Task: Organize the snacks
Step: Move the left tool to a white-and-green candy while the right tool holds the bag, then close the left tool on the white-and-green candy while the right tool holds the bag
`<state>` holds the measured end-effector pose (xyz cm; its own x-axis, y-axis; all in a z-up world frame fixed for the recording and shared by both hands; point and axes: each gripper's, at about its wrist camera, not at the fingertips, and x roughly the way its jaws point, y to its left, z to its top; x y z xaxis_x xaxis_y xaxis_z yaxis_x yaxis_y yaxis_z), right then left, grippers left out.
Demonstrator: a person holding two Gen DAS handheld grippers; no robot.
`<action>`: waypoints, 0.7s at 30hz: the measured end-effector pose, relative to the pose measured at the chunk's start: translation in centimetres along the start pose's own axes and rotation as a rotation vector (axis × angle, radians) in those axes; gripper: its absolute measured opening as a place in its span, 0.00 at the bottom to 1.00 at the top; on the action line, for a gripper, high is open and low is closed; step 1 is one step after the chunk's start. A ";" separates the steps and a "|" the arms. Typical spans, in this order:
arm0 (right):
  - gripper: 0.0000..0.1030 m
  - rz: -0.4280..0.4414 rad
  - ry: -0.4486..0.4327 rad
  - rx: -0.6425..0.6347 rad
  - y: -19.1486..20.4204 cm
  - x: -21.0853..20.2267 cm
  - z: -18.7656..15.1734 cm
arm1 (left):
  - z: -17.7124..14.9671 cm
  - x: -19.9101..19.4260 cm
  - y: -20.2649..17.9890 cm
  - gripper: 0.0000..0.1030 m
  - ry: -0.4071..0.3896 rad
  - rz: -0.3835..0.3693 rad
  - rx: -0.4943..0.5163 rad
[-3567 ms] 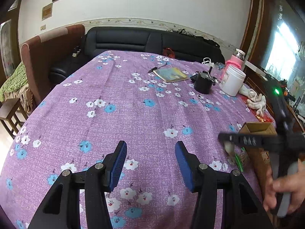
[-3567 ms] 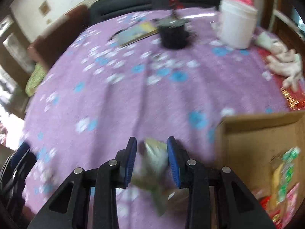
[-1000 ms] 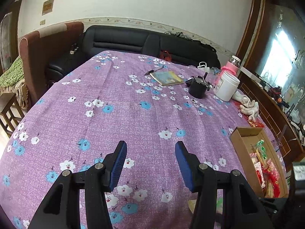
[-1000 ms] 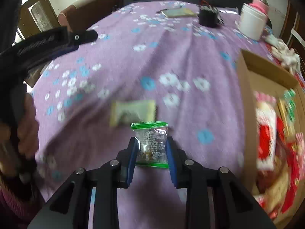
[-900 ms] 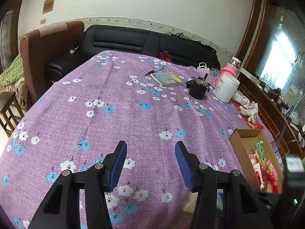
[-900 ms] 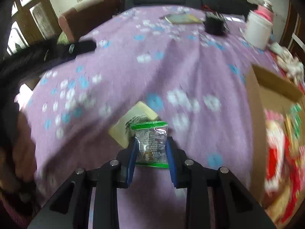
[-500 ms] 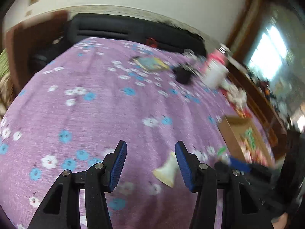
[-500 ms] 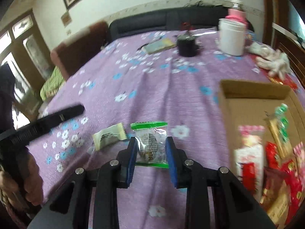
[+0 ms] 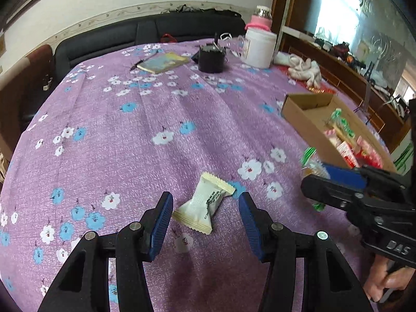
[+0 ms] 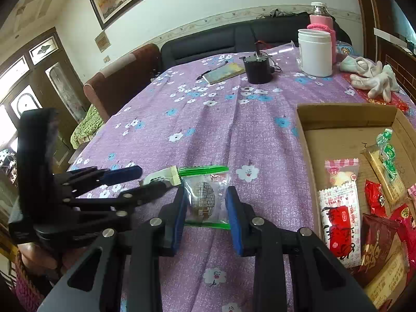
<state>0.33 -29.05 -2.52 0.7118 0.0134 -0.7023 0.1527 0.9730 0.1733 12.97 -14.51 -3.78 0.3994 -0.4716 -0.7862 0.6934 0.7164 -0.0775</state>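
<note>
A cream snack packet (image 9: 205, 204) lies on the purple flowered tablecloth, between the fingers of my left gripper (image 9: 205, 209). That gripper is open and its blue pads stand clear of the packet on both sides. My right gripper (image 10: 206, 199) is shut on a clear packet with green edges (image 10: 205, 195), held just above the cloth. In the left wrist view the right gripper (image 9: 325, 179) sits to the right, near the cardboard box (image 9: 306, 119). Seen from the right wrist, the box (image 10: 304, 135) holds several snack packets, and the left gripper (image 10: 140, 179) is by the cream packet (image 10: 161, 176).
At the far end of the table stand a white jar (image 10: 316, 52), a black cup (image 10: 257, 70), a pink-sleeved bottle (image 10: 321, 20), a notebook with a pen (image 10: 223, 74) and white gloves (image 10: 371, 78). A black sofa (image 10: 221, 39) runs behind the table.
My left gripper swung right and down until its fingers straddle the cream packet. My right gripper, still holding the green-edged packet, rose a little and turned toward the box.
</note>
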 end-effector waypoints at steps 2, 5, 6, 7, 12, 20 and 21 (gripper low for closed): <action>0.28 0.002 0.004 0.000 -0.1 0.1 0.0 | -0.1 0.8 -0.3 0.39 0.023 0.023 0.009; 0.28 0.010 0.010 0.011 -0.3 0.1 0.0 | -0.4 1.3 -0.9 0.33 0.026 0.056 0.038; 0.28 0.010 0.008 0.010 -0.3 0.1 0.0 | -0.5 1.3 -1.2 0.33 0.021 0.067 0.047; 0.28 0.008 0.006 0.010 -0.3 0.0 0.0 | -0.5 1.2 -1.4 0.32 0.016 0.073 0.052; 0.28 0.009 -0.011 0.012 -0.3 -0.4 0.0 | -0.2 0.2 -1.0 0.30 -0.043 0.053 0.011; 0.28 -0.013 0.014 0.017 -0.4 0.2 -0.1 | 0.1 -0.2 -0.2 0.15 -0.062 0.048 -0.019; 0.28 -0.010 0.018 0.020 -0.5 0.3 -0.1 | 0.2 -0.3 -0.1 0.15 -0.059 0.034 -0.026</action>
<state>0.42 -29.52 -2.89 0.6981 0.0082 -0.7159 0.1733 0.9683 0.1801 12.91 -14.51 -3.45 0.4579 -0.4758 -0.7510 0.6633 0.7453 -0.0677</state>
